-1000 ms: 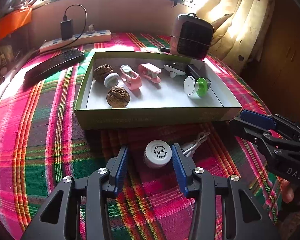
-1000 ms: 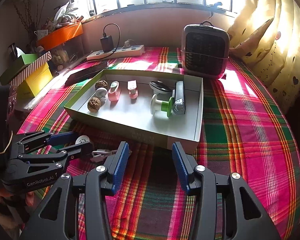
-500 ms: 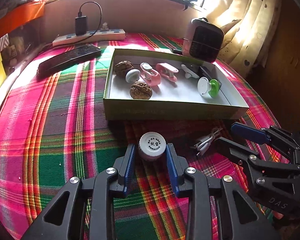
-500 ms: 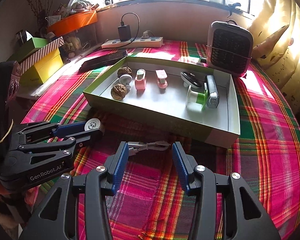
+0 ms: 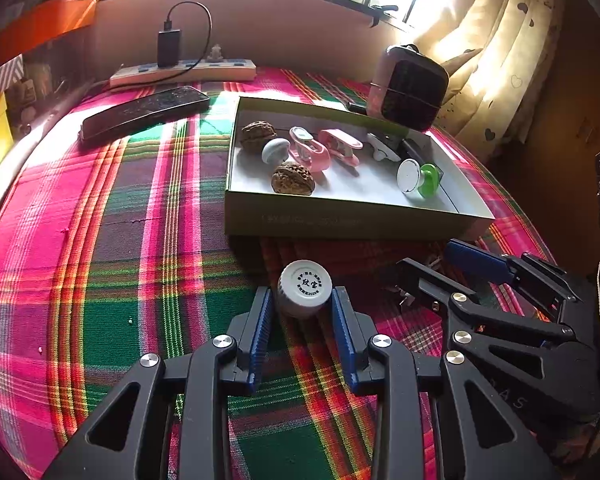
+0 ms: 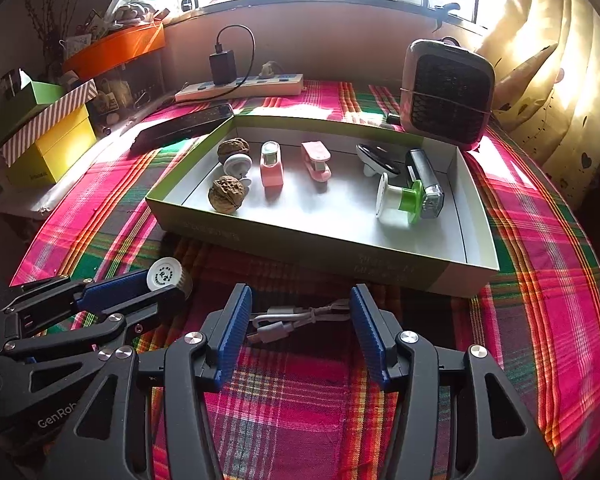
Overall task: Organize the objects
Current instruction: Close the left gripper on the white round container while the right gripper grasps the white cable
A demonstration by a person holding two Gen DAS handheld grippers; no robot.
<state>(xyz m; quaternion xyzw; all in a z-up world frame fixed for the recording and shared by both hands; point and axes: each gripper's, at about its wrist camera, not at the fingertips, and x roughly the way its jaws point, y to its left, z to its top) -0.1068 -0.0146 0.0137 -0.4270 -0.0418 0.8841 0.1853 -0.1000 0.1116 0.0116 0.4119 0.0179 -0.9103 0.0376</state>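
My left gripper is shut on a small white bottle with a printed round cap, held just above the plaid cloth in front of the box; it also shows in the right wrist view. My right gripper is open, its fingers either side of a coiled white cable on the cloth. The shallow green-and-white box holds two walnuts, pink clips, a green-and-white spool and other small items.
A small heater stands behind the box. A power strip with a charger and a dark phone lie at the back left. Stacked coloured boxes sit at the far left. A curtain hangs on the right.
My left gripper closed on the white bottle and lifted it slightly. My right gripper moved left and forward until its open fingers flank the cable.
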